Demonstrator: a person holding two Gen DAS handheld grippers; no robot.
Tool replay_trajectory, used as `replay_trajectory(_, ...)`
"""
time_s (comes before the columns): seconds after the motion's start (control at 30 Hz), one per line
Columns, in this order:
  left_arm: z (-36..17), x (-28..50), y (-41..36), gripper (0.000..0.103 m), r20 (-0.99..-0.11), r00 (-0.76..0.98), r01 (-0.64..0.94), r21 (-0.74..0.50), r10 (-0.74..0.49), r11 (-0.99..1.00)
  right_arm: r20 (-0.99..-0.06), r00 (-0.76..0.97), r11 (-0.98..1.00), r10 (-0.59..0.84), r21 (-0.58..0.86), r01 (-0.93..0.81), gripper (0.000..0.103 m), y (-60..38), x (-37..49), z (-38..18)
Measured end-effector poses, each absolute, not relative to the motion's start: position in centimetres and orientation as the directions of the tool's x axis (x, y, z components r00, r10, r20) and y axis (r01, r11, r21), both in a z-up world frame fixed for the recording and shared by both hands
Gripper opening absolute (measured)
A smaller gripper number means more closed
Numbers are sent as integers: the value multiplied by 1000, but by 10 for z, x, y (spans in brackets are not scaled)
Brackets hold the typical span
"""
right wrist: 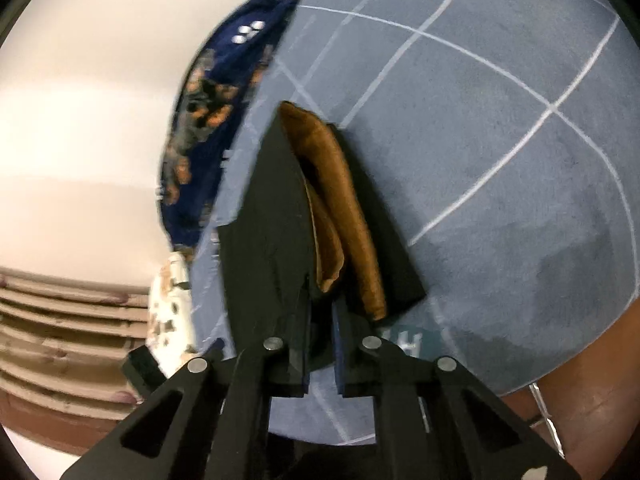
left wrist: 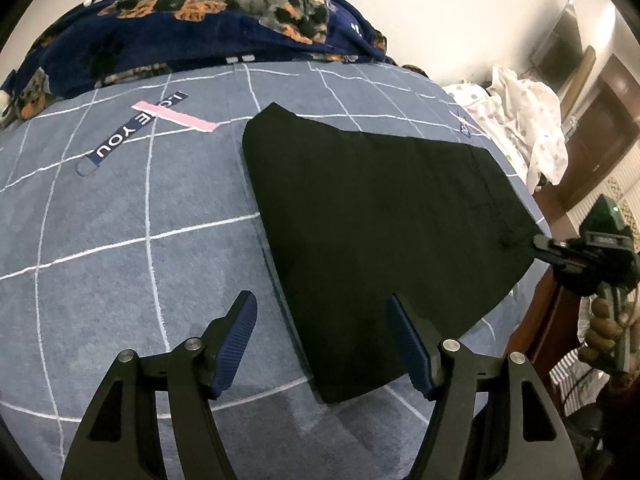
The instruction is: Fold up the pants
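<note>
Black pants (left wrist: 372, 216) lie folded flat on the blue checked bed cover (left wrist: 120, 220). My left gripper (left wrist: 320, 336) is open and empty, hovering over the pants' near left edge. My right gripper (left wrist: 540, 245) shows at the far right of the left wrist view, pinching the pants' waistband corner. In the right wrist view my right gripper (right wrist: 320, 312) is shut on the black pants (right wrist: 272, 220), lifting an edge so the brown lining (right wrist: 344, 208) shows.
A navy dog-print blanket (left wrist: 200, 20) is heaped at the back of the bed. A white patterned cloth (left wrist: 528, 120) lies at the right. The bed's right edge drops to a brown floor (left wrist: 536, 320). A TV (left wrist: 560, 48) hangs on the wall.
</note>
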State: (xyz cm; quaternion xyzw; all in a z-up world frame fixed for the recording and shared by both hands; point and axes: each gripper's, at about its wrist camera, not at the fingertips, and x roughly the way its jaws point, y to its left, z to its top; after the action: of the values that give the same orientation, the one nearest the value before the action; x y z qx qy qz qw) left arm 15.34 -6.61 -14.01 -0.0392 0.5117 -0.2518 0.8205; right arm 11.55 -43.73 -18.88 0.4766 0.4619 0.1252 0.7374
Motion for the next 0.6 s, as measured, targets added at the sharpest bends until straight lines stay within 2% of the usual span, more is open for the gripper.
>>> replay_trajectory(0.1,-139,155,-64,68,-814,349,369,-336,-464,867,-511,546,457,664,855,244,10,-438,106,-187)
replay_trajectory(0.2,-141,155,-64,68,-818,346,373,-329,-459,868,-559,510,459,654,829,321,9,-442,99,-214)
replay_trajectory(0.3,-146,154,-68,68,-830,329,380,-319,-450,868,-532,510,372,676,844,387,6,-451,96,-241)
replay_trajectory(0.6,-147,155,-77,68,-830,341,397,-299,-442,868,-573,488,440,659,819,368,7,-449,100,-230)
